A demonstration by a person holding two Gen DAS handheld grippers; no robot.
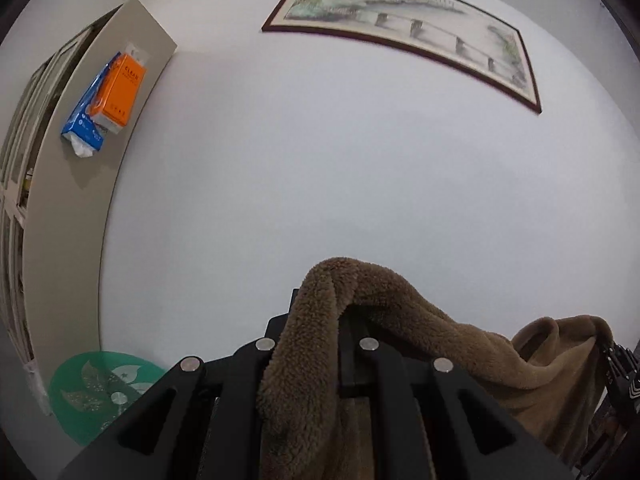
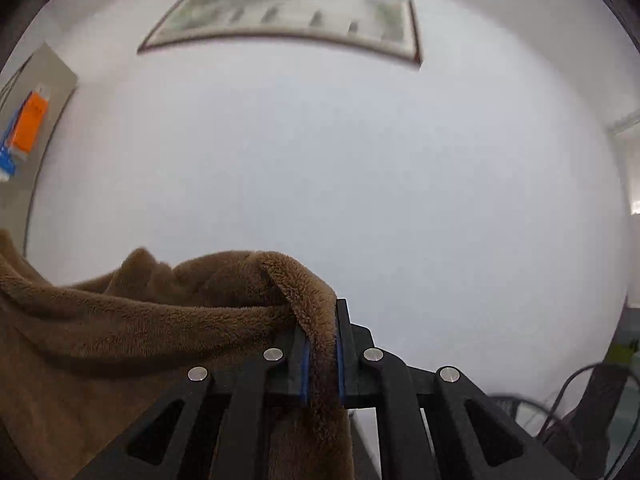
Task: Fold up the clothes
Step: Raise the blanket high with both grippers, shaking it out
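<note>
A brown fleece garment (image 1: 472,344) hangs in the air, held up in front of a white wall. My left gripper (image 1: 320,312) is shut on one edge of it; the fleece drapes over the fingers and hides the tips. The cloth sags to the right towards my right gripper, seen at the right edge in the left wrist view (image 1: 618,364). In the right wrist view my right gripper (image 2: 322,332) is shut on another edge of the garment (image 2: 132,320), pinched between blue pads (image 2: 306,364). The cloth spreads off to the left.
A framed landscape painting (image 1: 404,28) hangs high on the white wall. A beige cabinet side (image 1: 80,208) at the left carries an orange box (image 1: 120,88) and a blue tissue pack (image 1: 82,124). A green round thing (image 1: 96,392) lies low left. Cables (image 2: 580,408) show low right.
</note>
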